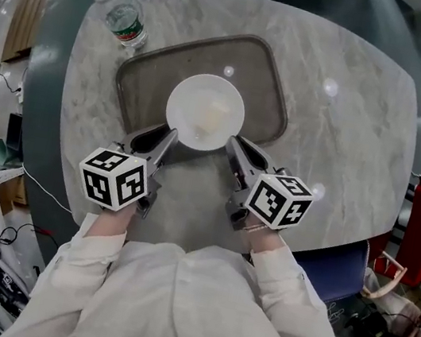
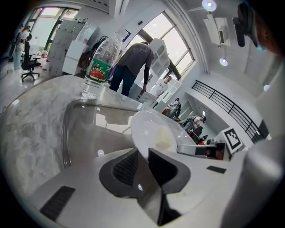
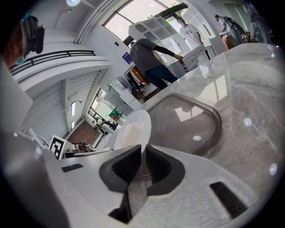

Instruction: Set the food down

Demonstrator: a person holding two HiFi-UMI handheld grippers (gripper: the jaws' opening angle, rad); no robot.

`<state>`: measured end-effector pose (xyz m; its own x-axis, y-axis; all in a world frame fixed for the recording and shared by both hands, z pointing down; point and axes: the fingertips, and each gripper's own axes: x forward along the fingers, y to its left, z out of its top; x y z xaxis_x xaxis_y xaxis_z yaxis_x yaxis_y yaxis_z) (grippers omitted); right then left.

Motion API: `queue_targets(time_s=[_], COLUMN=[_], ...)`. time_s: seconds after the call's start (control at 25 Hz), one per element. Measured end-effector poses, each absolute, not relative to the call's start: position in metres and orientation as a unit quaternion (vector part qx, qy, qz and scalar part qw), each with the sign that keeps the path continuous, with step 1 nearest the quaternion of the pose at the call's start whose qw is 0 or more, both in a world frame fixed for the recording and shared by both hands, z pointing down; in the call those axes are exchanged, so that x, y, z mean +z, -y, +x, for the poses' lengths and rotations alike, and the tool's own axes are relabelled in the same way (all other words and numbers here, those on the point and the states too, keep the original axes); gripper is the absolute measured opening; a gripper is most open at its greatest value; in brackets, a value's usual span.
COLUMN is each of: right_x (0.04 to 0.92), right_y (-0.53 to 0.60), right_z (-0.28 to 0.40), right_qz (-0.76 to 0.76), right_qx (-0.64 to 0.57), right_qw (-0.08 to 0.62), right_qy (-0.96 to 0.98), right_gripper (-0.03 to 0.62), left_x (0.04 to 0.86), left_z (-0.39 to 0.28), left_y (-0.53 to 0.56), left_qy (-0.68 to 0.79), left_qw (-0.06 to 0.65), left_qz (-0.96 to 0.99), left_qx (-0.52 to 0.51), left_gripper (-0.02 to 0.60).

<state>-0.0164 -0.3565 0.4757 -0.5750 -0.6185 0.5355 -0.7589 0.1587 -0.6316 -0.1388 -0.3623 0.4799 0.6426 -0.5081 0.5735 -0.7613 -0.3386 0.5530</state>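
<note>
Surface: grey-veined marble table [image 1: 343, 147] with a dark grey tray [image 1: 269, 85] on it.
Plate: 1 white plate [image 1: 184, 90] carrying pale food [image 1: 213, 116], over the tray's near half; whether it touches the tray cannot be told.
Left gripper [image 1: 170, 134]: jaws pinching the plate's near-left rim.
Right gripper [image 1: 232, 143]: jaws pinching the near-right rim.
Bottle: 1 clear water bottle [image 1: 124, 19] with a white cap and green-and-red label, just beside the tray's far-left corner.
</note>
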Motion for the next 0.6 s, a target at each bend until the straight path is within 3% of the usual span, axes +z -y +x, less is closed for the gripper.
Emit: queue_targets(time_s=[0.6], right_x=[0.500], right_y=[0.389], right_z=[-0.021], right_qz=[0.456], right_qx=[0.498], right_qw=[0.087], right_qy=[0.732], right_gripper=[0.025], left_x=[0.500], left_z=[-0.142], left_y=[0.398], left_qy=[0.378], left_qw=[0.435], left_qz=[0.799], left_qx=[0.173], left_gripper=[0.069])
